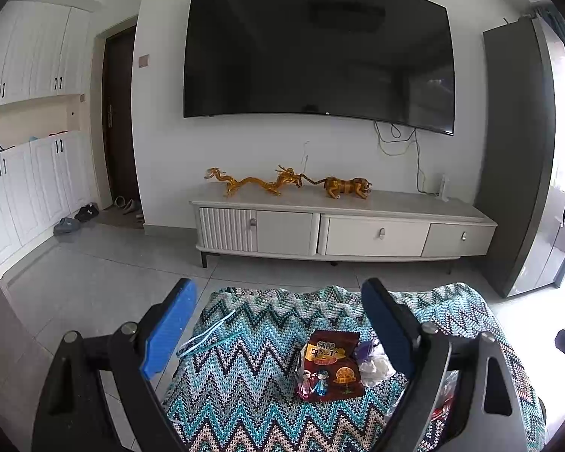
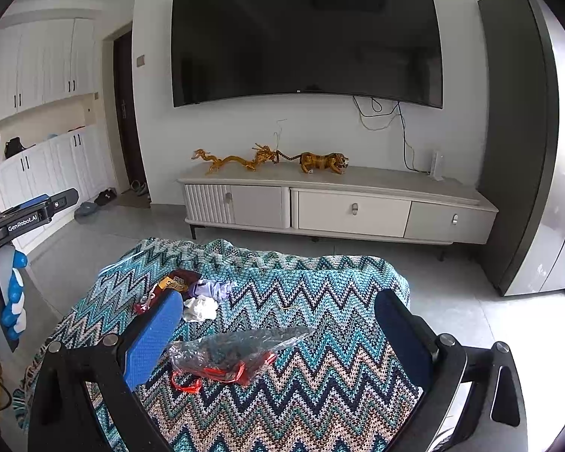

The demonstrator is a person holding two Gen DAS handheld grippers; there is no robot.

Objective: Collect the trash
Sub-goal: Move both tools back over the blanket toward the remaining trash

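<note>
Hovering over a zigzag blanket [image 1: 245, 376], the left gripper [image 1: 278, 324] has its blue pads spread wide with nothing between them but cloth. A dark red snack bag [image 1: 329, 367] lies flat on the blanket just inside its right finger, and touching the bag's right edge are a crumpled white tissue [image 1: 374, 367] and a scrap of purple wrapper [image 1: 365, 348], partly hidden behind that finger. A thin blue cord [image 1: 211, 339] trails across the blanket near the left finger. The right gripper [image 2: 282, 320] is also spread wide and grips nothing; a clear plastic bag [image 2: 237, 350] with red trim lies on the blanket between its fingers, closer to the left one, touching neither pad as far as I can see. Beyond that left finger sit the same tissue [image 2: 199, 309], purple wrapper [image 2: 211, 288] and snack bag [image 2: 177, 280], bunched together. At the far left of the right wrist view, the left tool's body and a blue and white glove [image 2: 11, 301] show. Past the blanket, across grey tile, stands a low white cabinet [image 1: 342, 226] carrying a gold dragon [image 1: 252, 182] and tiger [image 1: 346, 187], under a wall-mounted TV [image 1: 316, 52].
</note>
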